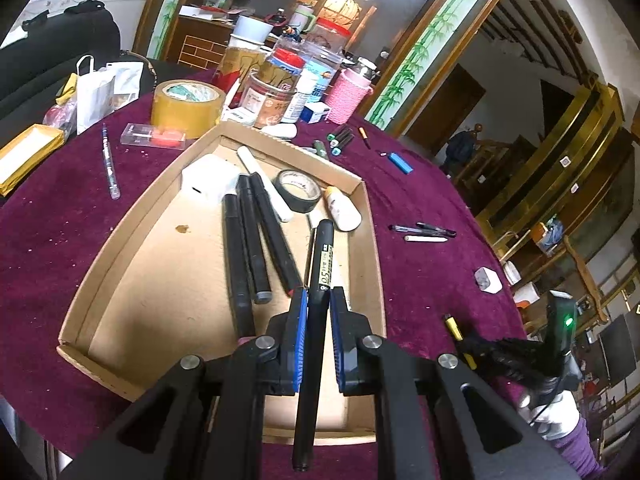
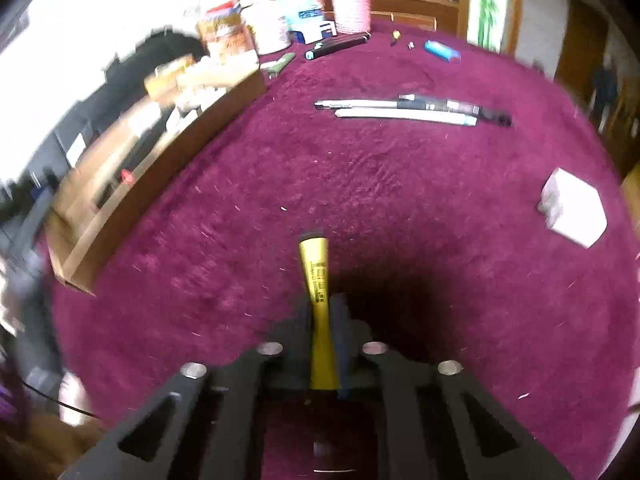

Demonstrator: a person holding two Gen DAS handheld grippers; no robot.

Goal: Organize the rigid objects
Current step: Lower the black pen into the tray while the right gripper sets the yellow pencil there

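Note:
My left gripper (image 1: 319,296) is shut on a black pen (image 1: 320,264) and holds it over the cardboard tray (image 1: 120,252). In the tray lie three black markers (image 1: 256,240), a white marker (image 1: 264,184), a black tape roll (image 1: 298,190), a white box (image 1: 210,178) and a small white bottle (image 1: 342,208). My right gripper (image 2: 325,300) is shut on a yellow marker (image 2: 316,272) above the purple cloth; it also shows in the left wrist view (image 1: 460,334). The right wrist view is blurred.
Loose pens (image 2: 412,110), a blue lighter (image 2: 442,50), a white adapter (image 2: 572,208) and markers (image 2: 336,46) lie on the purple cloth (image 2: 360,200). Jars (image 1: 276,92), a pink cup (image 1: 348,96), a brown tape roll (image 1: 186,108) and a pen (image 1: 109,160) stand beyond the tray.

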